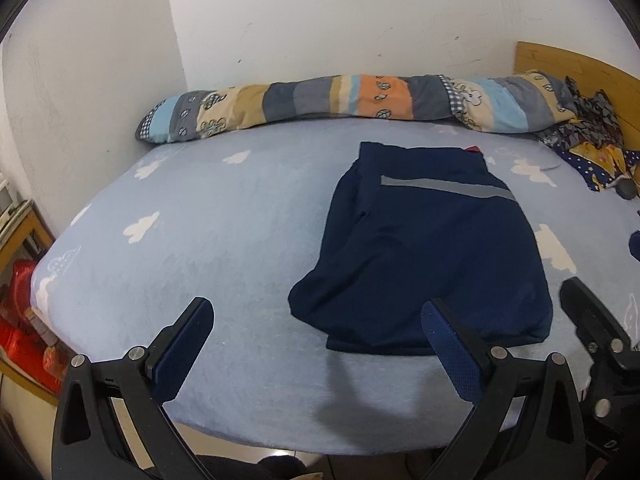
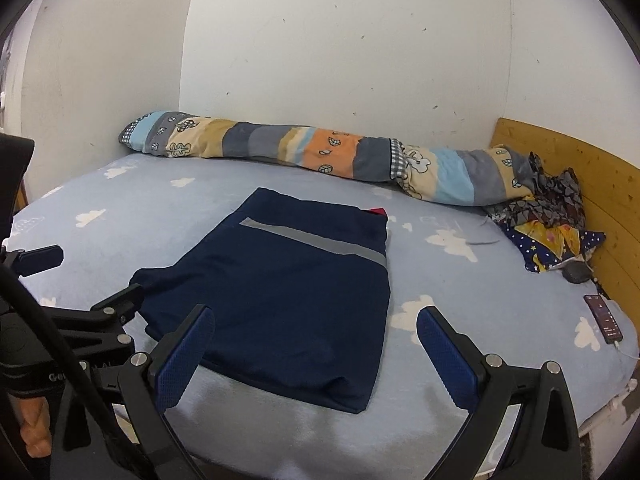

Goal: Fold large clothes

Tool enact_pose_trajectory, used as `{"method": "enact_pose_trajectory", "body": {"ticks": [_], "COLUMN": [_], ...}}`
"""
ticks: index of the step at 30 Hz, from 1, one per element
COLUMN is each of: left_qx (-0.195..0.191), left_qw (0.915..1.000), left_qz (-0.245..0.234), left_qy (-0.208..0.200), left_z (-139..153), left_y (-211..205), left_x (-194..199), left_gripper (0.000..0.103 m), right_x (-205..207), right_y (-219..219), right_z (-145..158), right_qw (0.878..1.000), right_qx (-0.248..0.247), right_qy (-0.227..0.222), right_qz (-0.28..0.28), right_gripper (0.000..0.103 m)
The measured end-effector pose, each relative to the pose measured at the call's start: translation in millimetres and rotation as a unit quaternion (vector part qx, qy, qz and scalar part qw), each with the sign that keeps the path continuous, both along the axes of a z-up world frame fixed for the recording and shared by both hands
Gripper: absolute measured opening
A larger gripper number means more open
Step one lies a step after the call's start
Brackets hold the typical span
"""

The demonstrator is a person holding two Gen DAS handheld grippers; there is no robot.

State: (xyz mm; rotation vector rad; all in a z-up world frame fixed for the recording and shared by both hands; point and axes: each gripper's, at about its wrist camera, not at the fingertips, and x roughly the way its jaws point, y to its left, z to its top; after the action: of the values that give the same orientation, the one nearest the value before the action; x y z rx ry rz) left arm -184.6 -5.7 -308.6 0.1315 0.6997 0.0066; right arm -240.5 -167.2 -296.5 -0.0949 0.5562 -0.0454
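Observation:
A navy garment [image 1: 424, 248] with a grey reflective stripe lies partly folded on the light blue bed sheet [image 1: 208, 240]; a red tag shows at its far edge. The same navy garment [image 2: 280, 292] fills the middle of the right wrist view. My left gripper [image 1: 318, 316] hovers open above the near edge of the bed, its right finger over the garment's near hem. My right gripper [image 2: 316, 324] is open too, held above the garment's near right corner. Neither holds cloth. The other gripper's black fingers show at each view's side.
A rolled patchwork quilt [image 2: 320, 156] lies along the far wall. Crumpled patterned cloth [image 2: 556, 220] sits by the wooden headboard [image 2: 600, 184]. A phone [image 2: 604, 318] with a cable lies at the bed's right edge. Red items [image 1: 20, 320] stand beside the bed at left.

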Motion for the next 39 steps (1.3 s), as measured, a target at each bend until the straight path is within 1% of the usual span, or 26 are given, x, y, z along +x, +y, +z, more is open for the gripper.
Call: {"method": "enact_pose_trajectory", "body": {"ticks": [5,12,21,39], "left_qx": [0.000,0.002,0.002,0.004], "left_qw": [1.0000,1.0000,0.9999,1.0000], "left_qz": [0.003,0.009,0.010,0.008], "left_qy": [0.000,-0.002,-0.001,0.002], "left_z": [-0.4,0.5,0.4,-2.9], "left_y": [2.5,5.0,8.1,10.7], "left_x": [-1.4,-2.9,-2.1,-0.6], "left_gripper": [0.103,0.103,0.103,0.103], "right_x": [-2.5,-4.4,-3.7,-5.4], "right_y": [-4.1,-4.6,-9.0,-12.1], "right_z": [1.6,2.3,2.7,-0.4], "right_qw": [1.000,1.000,1.000,1.000], "right_qx": [0.011,0.010,0.020,0.022], "right_qy": [-0.007,-0.008,-0.004,-0.001], "right_qz": [-0.005,-0.007,-0.008,-0.015], "right_gripper": [0.103,0.103,0.103,0.103]}}
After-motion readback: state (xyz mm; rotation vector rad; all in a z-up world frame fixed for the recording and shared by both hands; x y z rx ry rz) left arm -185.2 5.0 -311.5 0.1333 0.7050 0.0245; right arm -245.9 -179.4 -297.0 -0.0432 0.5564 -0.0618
